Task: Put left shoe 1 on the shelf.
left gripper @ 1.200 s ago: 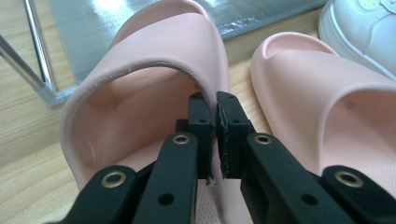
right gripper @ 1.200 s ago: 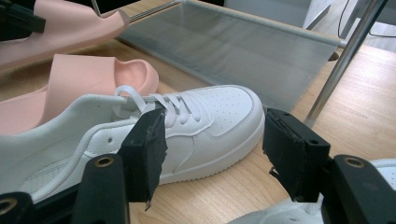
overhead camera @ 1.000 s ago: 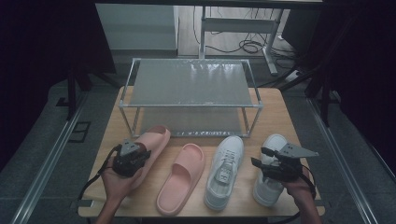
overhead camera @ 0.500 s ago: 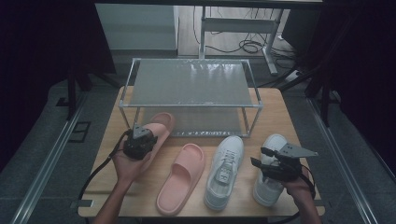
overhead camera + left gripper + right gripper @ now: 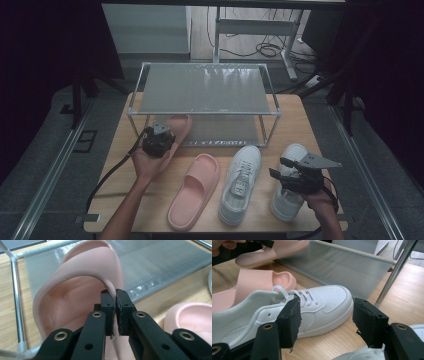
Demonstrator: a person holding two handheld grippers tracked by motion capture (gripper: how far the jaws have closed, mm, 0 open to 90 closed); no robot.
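While the left gripper [image 5: 161, 131] clamps its fingers on the pink foam slipper's [image 5: 175, 127] strap at centre-left, nosing it toward the rack's lower shelf [image 5: 220, 131], the right gripper [image 5: 287, 169] hovers wide open; three shoes remain unshelved.

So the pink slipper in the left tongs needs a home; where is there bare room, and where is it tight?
The rack's lower shelf is bare right of the held slipper, and its top shelf is bare too. Bare wood lies left of the rack. In front it is crowded: second slipper, two sneakers, narrow gaps.
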